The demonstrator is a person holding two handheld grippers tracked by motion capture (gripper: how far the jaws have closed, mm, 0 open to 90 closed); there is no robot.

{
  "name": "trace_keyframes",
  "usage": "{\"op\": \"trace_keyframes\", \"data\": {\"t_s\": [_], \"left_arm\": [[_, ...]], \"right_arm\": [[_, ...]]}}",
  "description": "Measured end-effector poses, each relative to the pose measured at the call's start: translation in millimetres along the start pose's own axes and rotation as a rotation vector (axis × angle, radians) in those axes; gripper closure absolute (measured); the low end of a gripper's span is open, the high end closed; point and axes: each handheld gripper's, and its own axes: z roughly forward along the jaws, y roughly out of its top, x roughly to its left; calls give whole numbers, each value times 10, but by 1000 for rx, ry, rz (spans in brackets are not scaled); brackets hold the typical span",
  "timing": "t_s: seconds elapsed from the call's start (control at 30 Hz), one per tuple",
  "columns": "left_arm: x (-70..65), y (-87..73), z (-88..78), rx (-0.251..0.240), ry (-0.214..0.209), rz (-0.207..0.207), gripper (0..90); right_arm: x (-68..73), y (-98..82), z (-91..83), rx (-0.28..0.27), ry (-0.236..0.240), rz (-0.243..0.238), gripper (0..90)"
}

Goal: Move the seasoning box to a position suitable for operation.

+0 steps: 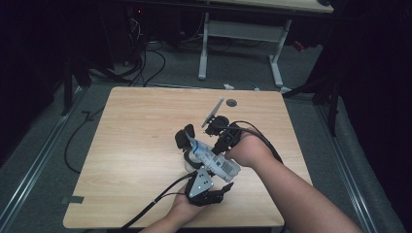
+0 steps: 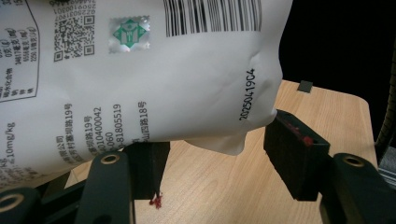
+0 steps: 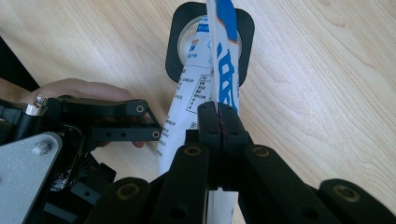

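Note:
A white pouch (image 1: 218, 164) with blue print and a barcode hangs tilted over the middle of the wooden table (image 1: 136, 126). My left gripper (image 1: 206, 169) comes up from the near edge, and its pads (image 2: 293, 142) press the pouch's (image 2: 140, 84) lower body from both sides. Reaching in from the right, my right gripper (image 1: 206, 146) is shut on the pouch's thin side seam (image 3: 217, 100). The pouch's blue upper end (image 3: 226, 28) points down into a black, rounded-square container (image 3: 173, 28) with a clear inside, which stands on the table just left of the grippers (image 1: 182, 138).
A small dark round hole (image 1: 231, 102) sits near the table's far edge. A dark tape patch (image 1: 72, 199) marks the near left corner. Beyond the table stands a white-legged desk (image 1: 277, 53), with cables (image 1: 145, 63) on the floor.

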Motion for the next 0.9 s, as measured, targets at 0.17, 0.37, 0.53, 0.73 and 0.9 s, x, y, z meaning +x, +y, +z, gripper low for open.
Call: {"op": "trace_keyframes", "data": {"t_s": [0.17,0.37,0.53,0.73,0.9], "left_arm": [[-1,5,1,-2,0,-2,415],[-2,8,1,-2,0,-2,415],[-3,7,1,-3,1,-1,415],[-1,6,0,-3,1,-1,416],[-4,6,0,-4,1,-1,416]], "right_arm": [[-3,5,-3,-2,-2,-4,900],[-1,8,-6,-4,-1,2,900],[2,11,-3,-3,-4,2,900],[2,17,-3,-4,-4,-1,900],[4,16,-3,-2,-4,0,900]]}}
